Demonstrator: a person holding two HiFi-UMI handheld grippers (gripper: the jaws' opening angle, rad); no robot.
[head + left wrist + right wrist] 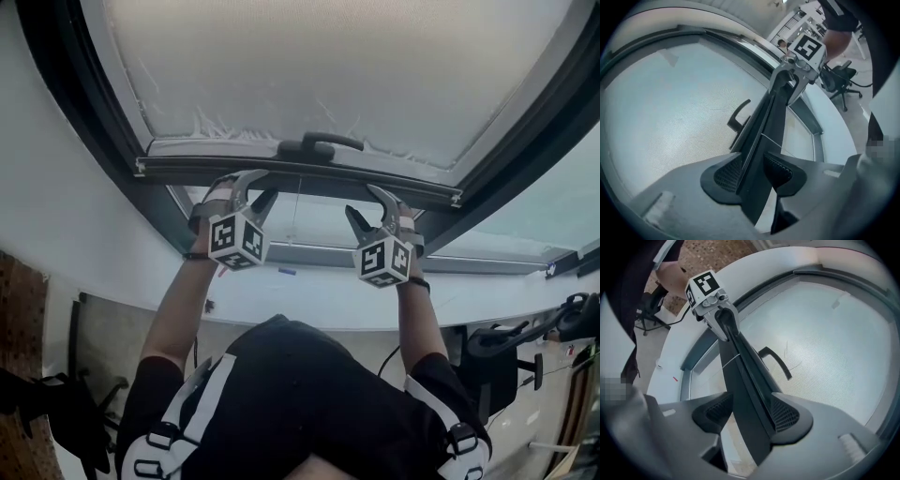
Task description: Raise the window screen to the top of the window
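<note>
The window screen [328, 66] is pale mesh ending in a dark bottom bar [300, 173] with a black handle [319, 143] at its middle. My left gripper [258, 187] is at the bar left of the handle, and my right gripper [364, 202] is at it right of the handle. In the left gripper view the bar [766, 122] runs between the jaws of the left gripper [752, 173], which stand open, with a gap at one pad. In the right gripper view the bar [745, 376] likewise lies between the open jaws of the right gripper [750, 413].
A dark window frame [84, 103] surrounds the screen, with bare glass [309, 220] below the bar and a white sill [309, 300] under it. Black office chairs [497, 352] stand on the floor at right. The person's dark-clothed body [300, 403] fills the lower middle.
</note>
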